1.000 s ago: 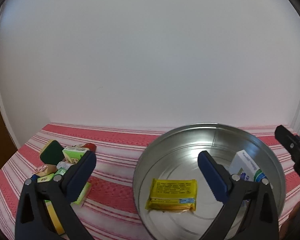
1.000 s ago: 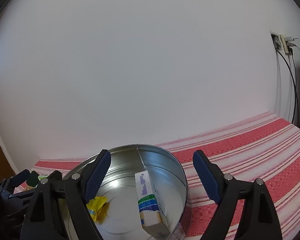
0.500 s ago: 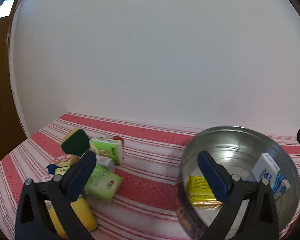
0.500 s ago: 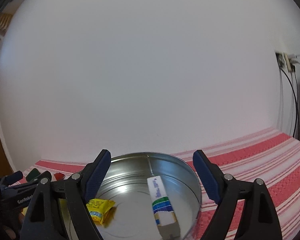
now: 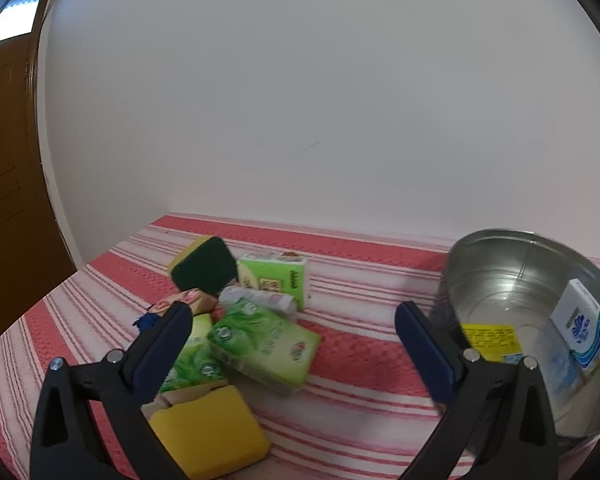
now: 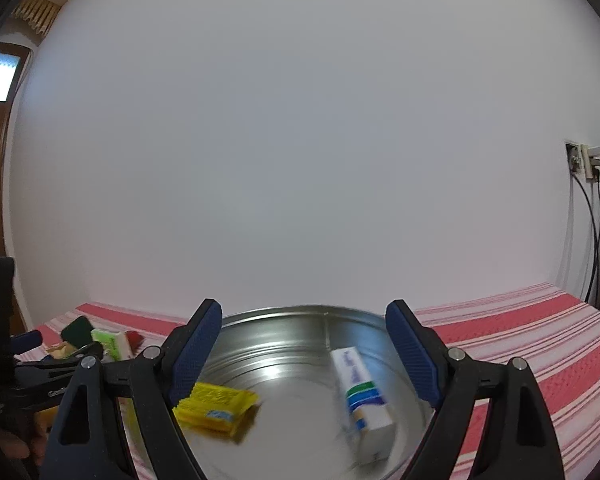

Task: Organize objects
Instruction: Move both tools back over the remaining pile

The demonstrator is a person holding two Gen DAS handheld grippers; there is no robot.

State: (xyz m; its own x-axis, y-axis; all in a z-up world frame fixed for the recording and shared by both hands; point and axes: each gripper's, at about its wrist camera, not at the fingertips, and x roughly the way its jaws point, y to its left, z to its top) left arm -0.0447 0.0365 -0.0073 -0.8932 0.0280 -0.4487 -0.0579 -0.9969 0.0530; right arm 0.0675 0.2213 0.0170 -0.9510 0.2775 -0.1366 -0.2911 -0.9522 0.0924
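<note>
A pile of green tissue packs (image 5: 266, 344) and sponges (image 5: 204, 264) lies left of the metal basin (image 5: 500, 256), which holds a yellow packet (image 6: 216, 404) and white box (image 6: 364, 392). Left gripper (image 5: 292, 320) and right gripper (image 6: 304, 320) both gape wide, empty.

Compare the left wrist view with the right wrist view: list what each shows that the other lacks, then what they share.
Only the left wrist view: the yellow sponge nearest the camera, the green tissue pack lying flat, and the open left gripper from behind.

Only the right wrist view: the wall socket with its hanging cables, and the open right gripper from behind.

Both: the metal basin holding the yellow packet and the white box, the green-topped sponge, and the striped cloth.
</note>
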